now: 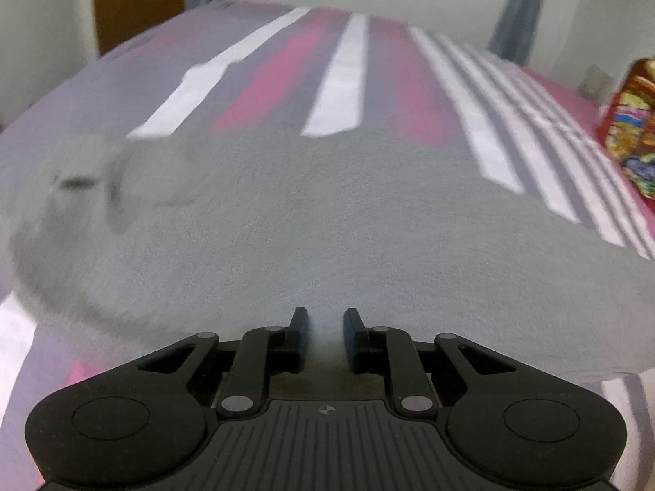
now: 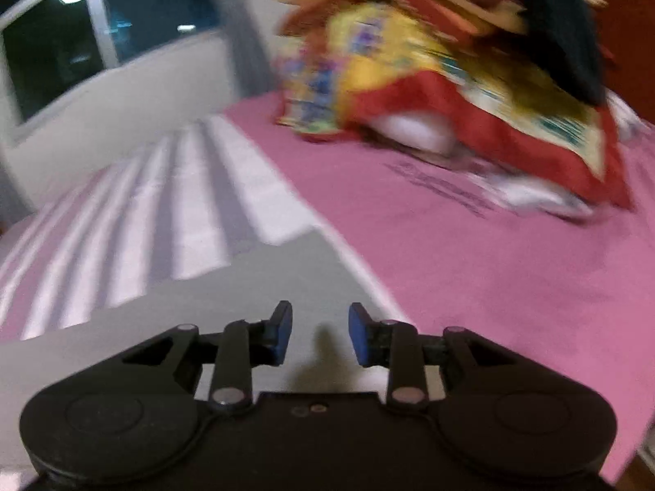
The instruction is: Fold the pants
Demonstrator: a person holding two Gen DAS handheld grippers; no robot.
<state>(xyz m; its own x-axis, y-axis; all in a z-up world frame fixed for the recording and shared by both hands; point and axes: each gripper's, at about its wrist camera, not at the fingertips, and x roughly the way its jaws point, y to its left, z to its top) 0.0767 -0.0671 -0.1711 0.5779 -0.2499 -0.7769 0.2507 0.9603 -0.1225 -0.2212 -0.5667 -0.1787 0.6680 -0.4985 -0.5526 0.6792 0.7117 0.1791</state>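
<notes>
Lying flat across the pink, grey and white striped bedsheet [image 1: 339, 82], the plain grey fabric pants [image 1: 307, 221] spread beneath both grippers. Left gripper [image 1: 325, 315] hovers with jaws narrowly parted, empty. Right gripper [image 2: 320, 311] gapes wider, empty, near the pants' edge; a red-and-yellow patterned cloth heap [image 2: 430, 82] sits at the bed's far corner.

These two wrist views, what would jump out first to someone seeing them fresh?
Probably the grey pants, spread wide over the striped pink bedsheet just ahead of the open left gripper. Next, the blurred heap of red and yellow patterned cloth at the far end of the bed, beyond the open right gripper.
</notes>
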